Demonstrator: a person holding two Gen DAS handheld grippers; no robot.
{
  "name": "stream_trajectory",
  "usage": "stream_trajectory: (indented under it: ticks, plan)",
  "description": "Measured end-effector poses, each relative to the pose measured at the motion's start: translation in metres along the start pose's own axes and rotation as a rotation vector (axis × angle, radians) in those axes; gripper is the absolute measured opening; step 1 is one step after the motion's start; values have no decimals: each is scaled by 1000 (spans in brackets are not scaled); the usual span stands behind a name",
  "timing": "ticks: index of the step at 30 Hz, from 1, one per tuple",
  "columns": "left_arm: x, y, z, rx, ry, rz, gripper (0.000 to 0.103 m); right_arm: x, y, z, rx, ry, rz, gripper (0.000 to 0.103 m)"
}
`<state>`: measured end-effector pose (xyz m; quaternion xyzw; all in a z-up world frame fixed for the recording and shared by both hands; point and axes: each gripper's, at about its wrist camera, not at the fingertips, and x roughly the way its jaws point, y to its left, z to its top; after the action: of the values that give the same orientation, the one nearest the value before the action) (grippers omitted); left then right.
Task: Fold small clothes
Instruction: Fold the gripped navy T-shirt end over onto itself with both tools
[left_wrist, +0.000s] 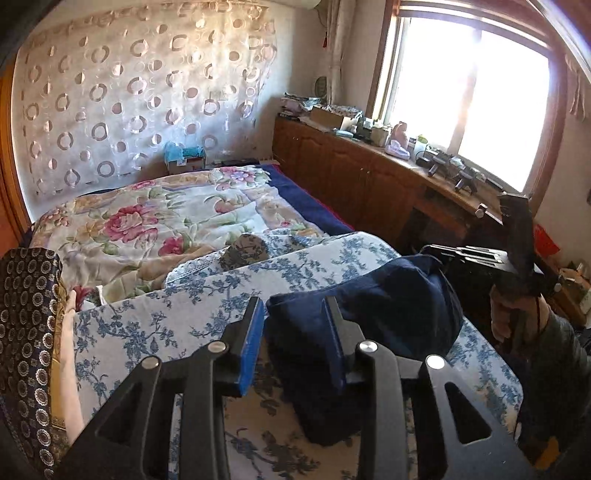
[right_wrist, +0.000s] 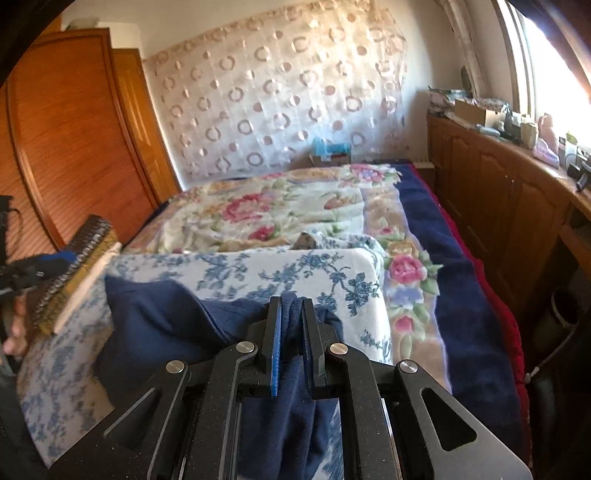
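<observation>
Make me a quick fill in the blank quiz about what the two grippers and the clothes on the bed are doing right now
1. The right gripper is shut on the ____ garment.
2. The left gripper has its fingers ____.
3. The garment lies on a cover printed with blue ____.
4. A stack of folded clothes sits to the garment's ____.

Missing words: navy; open; flowers; left

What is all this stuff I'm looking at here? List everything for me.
Navy blue cloth garment: one, dark blue, lying on the blue-flowered pad, one edge pinched by the right gripper.
Blue-and-white floral padded board: one, across the bed's near end.
Pink rose-print quilt: one, cream and pink, over the bed.
Stack of folded patterned fabrics: one pile, dark with circles, left of the pad.
Wooden cabinet: one, brown, cluttered top, under the window.
Circle-pattern curtain: one, white, on the far wall.
Left gripper: black, blue pads, open at the garment.
Right gripper: black, shut on the garment.
</observation>
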<state>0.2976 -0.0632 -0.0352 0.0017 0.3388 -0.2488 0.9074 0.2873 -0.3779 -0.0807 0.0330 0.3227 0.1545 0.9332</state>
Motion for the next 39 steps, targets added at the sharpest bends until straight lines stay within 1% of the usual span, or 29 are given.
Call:
stream_trajectory:
  ticks: [2,4,5,6,7,8,10,11,12,13,14,15,18,20,22,26,27,28,29,30,31,32,33,34,37,39]
  plan:
    - [9,1,-2,-6,26,-18,31,13,-4,3,17,24,-14,8]
    - [22,1,-6,-12,57,-29,31,20,-7,4,31,42,-52,9]
    - [29,1,-7,-14,72,-30,31,22,-7,5,28,41,-79,16]
    - [34,0,-7,-15,85,-32,31,21,-8,6,25,37,-121,26]
    - [42,-3,-8,-11,104,-37,31,19,-10,8,26,30,-138,32]
    - [46,-4,-8,-10,112,-38,31,17,-11,9,31,23,-139,39]
    - [57,-6,-8,2,127,-37,31,6,-14,11,40,10,-136,40]
    - [61,-7,-8,7,131,-33,31,2,-15,11,36,5,-139,43]
    - [65,-7,-7,9,136,-28,31,-5,-15,9,32,-3,-128,48]
    - [70,-6,-6,9,141,-25,31,-8,-15,9,29,-4,-111,52]
    - [75,-5,-4,8,146,-18,31,-12,-14,8,23,-2,-83,58]
    - [80,-3,-2,12,149,-5,31,-14,-12,5,16,5,-61,61]
    - [92,1,-1,21,152,19,31,-7,-8,0,-8,42,-14,66]
    - [98,4,-1,19,163,28,31,7,-8,-4,-15,78,-4,66]
    - [103,6,-3,22,168,38,32,19,-10,-6,-6,102,5,66]
    - [106,10,-5,9,171,32,32,39,-17,-2,23,119,50,66]
    - [106,11,-4,7,171,30,32,43,-19,-1,25,122,60,64]
    - [107,11,-4,7,172,30,33,46,-20,1,27,124,71,59]
    - [107,11,-4,8,172,31,33,47,-22,2,30,129,87,40]
    - [107,12,-4,8,173,31,33,50,-22,2,31,135,111,18]
    - [108,12,-4,8,173,30,33,51,-22,2,22,132,124,11]
    - [109,12,-5,10,175,30,35,48,-21,2,16,125,129,10]
    - [111,13,-6,12,180,35,38,46,-21,2,9,107,135,9]
    - [114,13,-7,12,188,39,39,44,-22,3,6,97,126,9]
    - [123,15,-13,12,224,38,42,44,-22,1,1,93,66,8]
    - [124,15,-14,8,224,40,44,48,-19,0,-7,116,35,8]
